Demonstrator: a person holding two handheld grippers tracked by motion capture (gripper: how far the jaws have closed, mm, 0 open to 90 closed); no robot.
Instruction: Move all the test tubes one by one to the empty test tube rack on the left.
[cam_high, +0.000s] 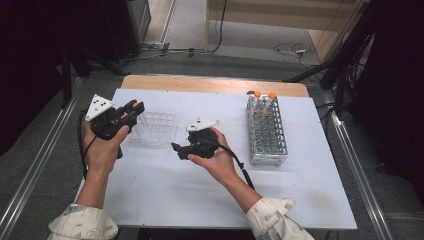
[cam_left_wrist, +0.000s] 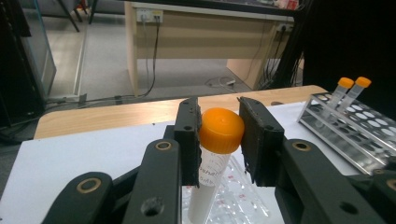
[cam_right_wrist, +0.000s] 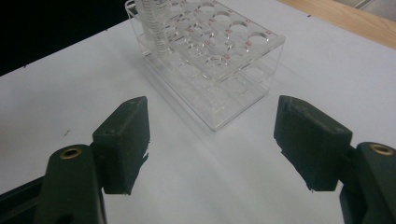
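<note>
1. Two grippers are held above the white bench (cam_high: 165, 190), one in each hand.
2. The left gripper (cam_left_wrist: 218, 135) is clenched on a tube (cam_left_wrist: 212, 163): its orange cap is pinched between the two pads, and the white body hangs below them.
3. In the high view the left gripper (cam_high: 131, 109) is seen raised at the left edge of the bench, just beside the clear rack (cam_high: 154, 128), with the orange cap showing at the jaws.
4. In the left gripper view the tube is held roughly upright over the clear rack (cam_left_wrist: 233, 205).
5. The right gripper (cam_right_wrist: 212, 140) is released, its jaws spread wide with nothing between them, only bare bench below.
6. The right gripper (cam_high: 176, 149) is pointed at the clear rack (cam_right_wrist: 210, 65) from near the middle of the bench.
7. A metal rack (cam_high: 266, 132) is stood at the right of the bench, well apart from the clear one, with two orange-capped tubes (cam_high: 264, 96) at its far end.
</note>
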